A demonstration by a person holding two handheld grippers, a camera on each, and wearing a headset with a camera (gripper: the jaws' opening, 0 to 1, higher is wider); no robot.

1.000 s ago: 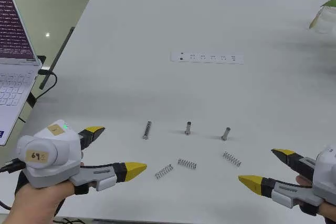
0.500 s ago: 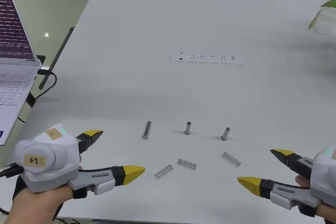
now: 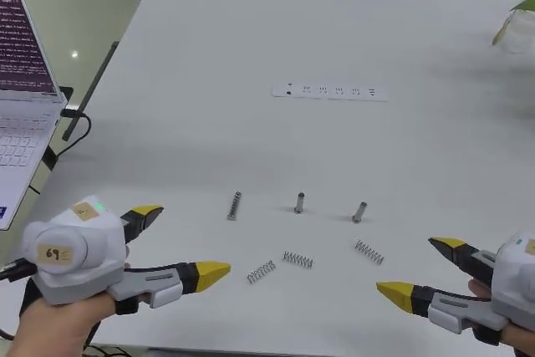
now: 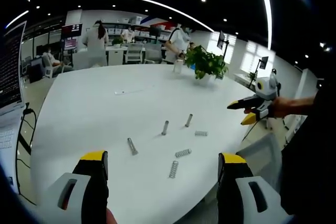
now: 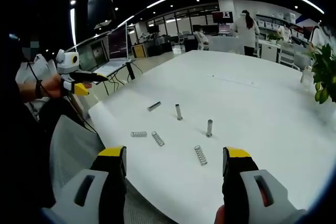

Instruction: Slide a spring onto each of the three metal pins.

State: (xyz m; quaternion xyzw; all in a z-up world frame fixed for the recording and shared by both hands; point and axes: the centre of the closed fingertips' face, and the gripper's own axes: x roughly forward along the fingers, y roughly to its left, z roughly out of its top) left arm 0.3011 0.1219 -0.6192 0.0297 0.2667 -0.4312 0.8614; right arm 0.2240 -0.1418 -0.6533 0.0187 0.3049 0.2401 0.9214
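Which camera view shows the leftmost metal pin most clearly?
The head view: the leftmost pin is sharp there and plainly lying on its side. The left gripper view and the right gripper view show it too, but smaller and bent by the fisheye.

Left gripper (image 3: 182, 241) sits at 8 o'clock in the head view, jaws spread wide. Right gripper (image 3: 420, 267) sits at 4 o'clock, jaws equally wide apart, pointing toward 10.

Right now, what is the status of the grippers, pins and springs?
Left gripper open, empty. Right gripper open, empty. Three pins bare, three springs loose on table. Nothing in the way.
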